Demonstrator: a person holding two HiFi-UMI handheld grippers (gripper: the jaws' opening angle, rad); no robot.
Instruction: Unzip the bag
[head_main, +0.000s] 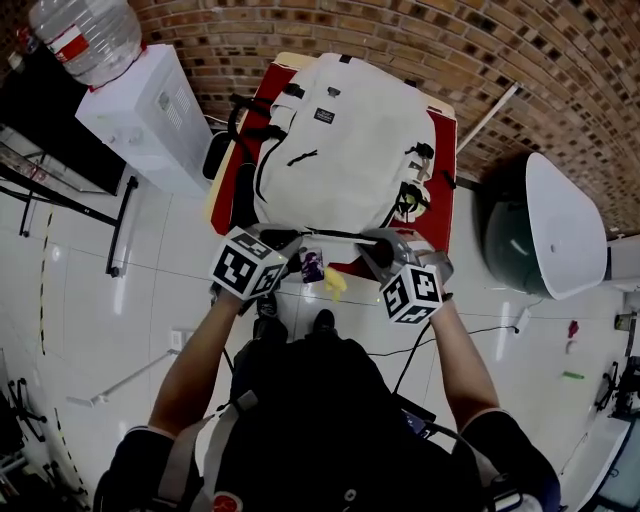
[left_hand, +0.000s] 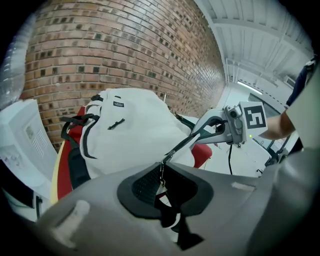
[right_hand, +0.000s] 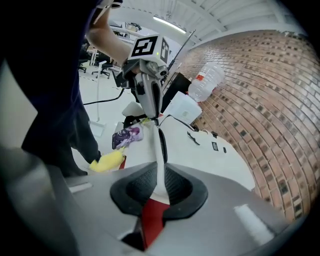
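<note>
Head view: we are seeing one white bag (head_main: 340, 140) lying upper centre on a red surface (head_main: 441, 135), its inside hidden. Left gripper view: the left gripper (left_hand: 161, 184) is pinching, seemingly, the one zipper pull (left_hand: 161, 171), jaws nearly together. Right gripper view: the right gripper (right_hand: 160, 187) is clamping the bag's white edge.

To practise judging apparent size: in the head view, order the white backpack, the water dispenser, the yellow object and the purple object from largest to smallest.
1. white backpack
2. water dispenser
3. yellow object and purple object: they look about alike, so neither ranks above the other.
</note>
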